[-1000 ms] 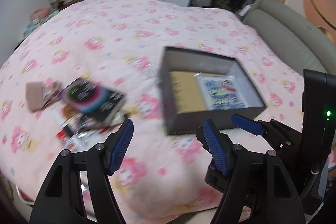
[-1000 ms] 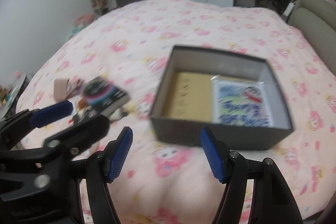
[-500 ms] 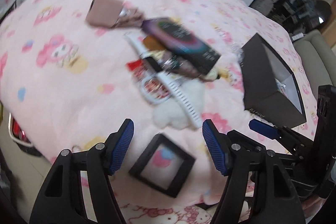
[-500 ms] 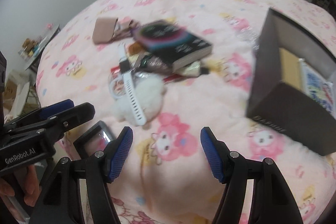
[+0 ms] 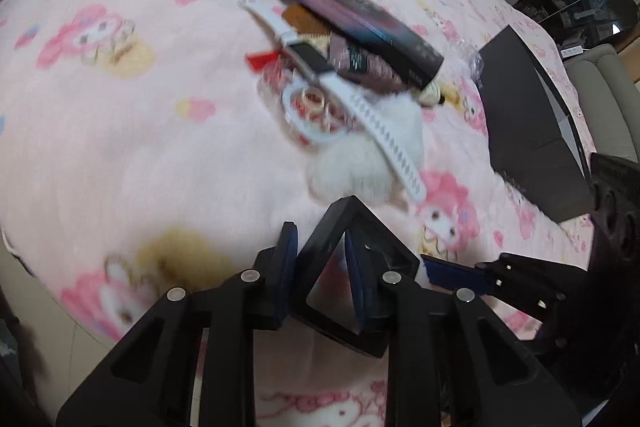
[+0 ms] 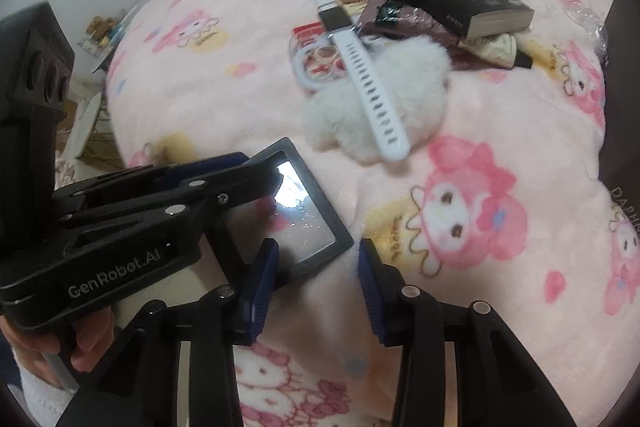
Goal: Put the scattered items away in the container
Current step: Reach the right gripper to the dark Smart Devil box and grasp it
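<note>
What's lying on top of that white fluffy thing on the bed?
A white watch strap lies diagonally across the white fluffy pom-pom. Whatever sits beneath the pom-pom is covered from view.

Small black square frame with a glossy clear pane, tilted up off the pink blanket, dark box well apart.

Left gripper dropped from above the box to the bed's near edge, fingers now clamped on the black frame, right gripper lowered alongside, jaws closing.
</note>
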The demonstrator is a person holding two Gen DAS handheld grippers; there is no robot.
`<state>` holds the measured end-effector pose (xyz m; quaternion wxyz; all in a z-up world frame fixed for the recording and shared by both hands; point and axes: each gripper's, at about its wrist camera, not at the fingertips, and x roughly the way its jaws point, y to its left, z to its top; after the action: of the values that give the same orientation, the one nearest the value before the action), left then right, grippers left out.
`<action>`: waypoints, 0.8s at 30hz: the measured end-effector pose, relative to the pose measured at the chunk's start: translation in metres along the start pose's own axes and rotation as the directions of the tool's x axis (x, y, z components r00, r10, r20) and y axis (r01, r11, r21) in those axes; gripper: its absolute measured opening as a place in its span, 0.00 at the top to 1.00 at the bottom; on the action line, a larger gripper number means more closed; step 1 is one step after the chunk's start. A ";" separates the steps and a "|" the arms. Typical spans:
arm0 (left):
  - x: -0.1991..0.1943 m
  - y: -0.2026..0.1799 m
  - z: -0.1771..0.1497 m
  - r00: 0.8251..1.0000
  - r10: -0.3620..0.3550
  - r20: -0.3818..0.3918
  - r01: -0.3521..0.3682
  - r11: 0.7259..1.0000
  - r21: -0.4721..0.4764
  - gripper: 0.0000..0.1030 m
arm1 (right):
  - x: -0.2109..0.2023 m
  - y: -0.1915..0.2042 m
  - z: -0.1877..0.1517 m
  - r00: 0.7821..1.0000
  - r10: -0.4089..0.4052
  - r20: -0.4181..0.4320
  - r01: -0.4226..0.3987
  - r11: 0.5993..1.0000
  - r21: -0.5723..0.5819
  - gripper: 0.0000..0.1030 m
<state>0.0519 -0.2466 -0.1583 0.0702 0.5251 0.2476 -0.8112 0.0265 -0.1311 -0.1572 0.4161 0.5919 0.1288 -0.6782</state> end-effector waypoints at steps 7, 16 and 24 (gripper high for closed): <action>-0.004 -0.004 0.041 0.998 -0.020 0.067 0.021 1.000 -0.002 0.77 | -0.015 -0.009 0.038 0.995 0.003 0.104 -0.007 0.999 0.031 0.65; -0.010 0.001 0.076 0.987 -0.055 0.150 0.069 0.993 -0.091 0.65 | -0.055 -0.066 0.058 0.977 -0.015 0.215 -0.018 0.988 0.154 0.58; 0.068 -0.027 0.124 0.972 -0.233 0.036 0.236 0.955 -0.179 0.61 | -0.037 -0.109 0.098 0.965 -0.150 0.213 0.072 0.939 0.337 0.58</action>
<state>-0.0897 -0.2725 -0.1691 0.0230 0.4774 0.3805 -0.7917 -0.1217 -0.1140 -0.1320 0.2856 0.5595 -0.0020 -0.7781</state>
